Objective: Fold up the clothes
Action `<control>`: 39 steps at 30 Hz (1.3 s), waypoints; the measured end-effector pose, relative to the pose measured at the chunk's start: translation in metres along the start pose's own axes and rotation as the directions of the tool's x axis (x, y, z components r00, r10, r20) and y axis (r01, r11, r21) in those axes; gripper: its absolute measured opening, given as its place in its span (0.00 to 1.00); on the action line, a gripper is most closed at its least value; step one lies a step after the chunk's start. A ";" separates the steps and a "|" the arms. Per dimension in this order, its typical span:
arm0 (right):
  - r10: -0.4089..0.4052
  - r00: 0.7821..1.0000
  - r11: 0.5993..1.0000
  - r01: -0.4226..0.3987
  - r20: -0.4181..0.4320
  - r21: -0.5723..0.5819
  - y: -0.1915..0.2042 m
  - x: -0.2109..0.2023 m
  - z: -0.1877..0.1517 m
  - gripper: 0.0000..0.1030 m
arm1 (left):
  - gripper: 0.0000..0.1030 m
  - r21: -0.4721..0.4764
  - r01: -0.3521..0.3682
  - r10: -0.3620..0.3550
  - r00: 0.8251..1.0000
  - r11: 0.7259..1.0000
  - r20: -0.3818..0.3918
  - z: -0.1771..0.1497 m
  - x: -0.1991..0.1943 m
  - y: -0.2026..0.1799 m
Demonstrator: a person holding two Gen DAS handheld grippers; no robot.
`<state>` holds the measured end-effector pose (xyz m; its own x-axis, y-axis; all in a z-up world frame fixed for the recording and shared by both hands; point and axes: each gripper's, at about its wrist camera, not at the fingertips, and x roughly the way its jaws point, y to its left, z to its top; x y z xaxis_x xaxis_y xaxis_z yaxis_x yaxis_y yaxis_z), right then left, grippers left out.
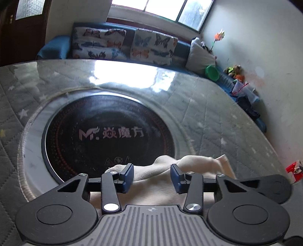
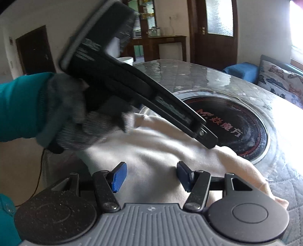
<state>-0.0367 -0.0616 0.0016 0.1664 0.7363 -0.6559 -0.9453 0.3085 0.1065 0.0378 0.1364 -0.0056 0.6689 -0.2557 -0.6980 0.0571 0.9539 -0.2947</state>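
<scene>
One cream garment (image 2: 151, 151) on my table (image 2: 217, 79), bunched, lying partly over the black round hotplate (image 2: 236, 121) set in the middle. Long axis runs from the near table edge toward the hotplate, tapering end (image 2: 265, 187) pointing right in my right view. Left gripper (image 1: 152, 176) hangs over the cloth, fingers apart, nothing between them. Right gripper (image 2: 150, 176) same: spread, empty. Gloved left hand (image 2: 75, 117), teal sleeve (image 2: 20, 106). Tabletop is quilted grey with stars under glossy cover. Behind: blue sofa (image 1: 181, 47), butterfly cushions (image 1: 153, 47), window (image 1: 164, 7), wooden door (image 2: 215, 32).
</scene>
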 end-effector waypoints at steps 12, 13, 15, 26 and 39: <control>0.079 0.993 0.976 -0.094 -0.085 -0.197 0.045 -0.028 -0.029 0.57 | 0.43 -0.009 -0.014 0.014 1.000 1.000 -0.016 -0.001 0.001 0.005; 0.092 0.993 0.976 -0.105 -0.073 -0.192 0.044 -0.031 -0.027 0.56 | 0.43 -0.011 -0.012 0.012 1.000 1.000 -0.013 0.000 0.000 0.005; 0.083 0.996 0.976 -0.091 -0.044 -0.196 0.043 -0.035 -0.020 0.57 | 0.43 -0.014 -0.010 0.010 1.000 1.000 -0.005 0.002 -0.003 0.006; 0.139 0.989 0.982 -0.145 -0.056 -0.121 0.034 0.003 -0.011 0.58 | 0.43 -0.009 -0.016 0.015 1.000 1.000 -0.021 0.003 0.004 0.008; 0.097 0.995 0.986 -0.099 -0.019 -0.134 0.058 -0.038 -0.031 0.61 | 0.43 -0.043 -0.048 0.050 0.998 0.998 0.039 -0.003 -0.011 0.014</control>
<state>-0.1062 -0.0903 0.0091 0.0683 0.7514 -0.6563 -0.9861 0.1507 0.0699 0.0289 0.1519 -0.0033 0.6991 -0.2017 -0.6860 -0.0069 0.9574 -0.2886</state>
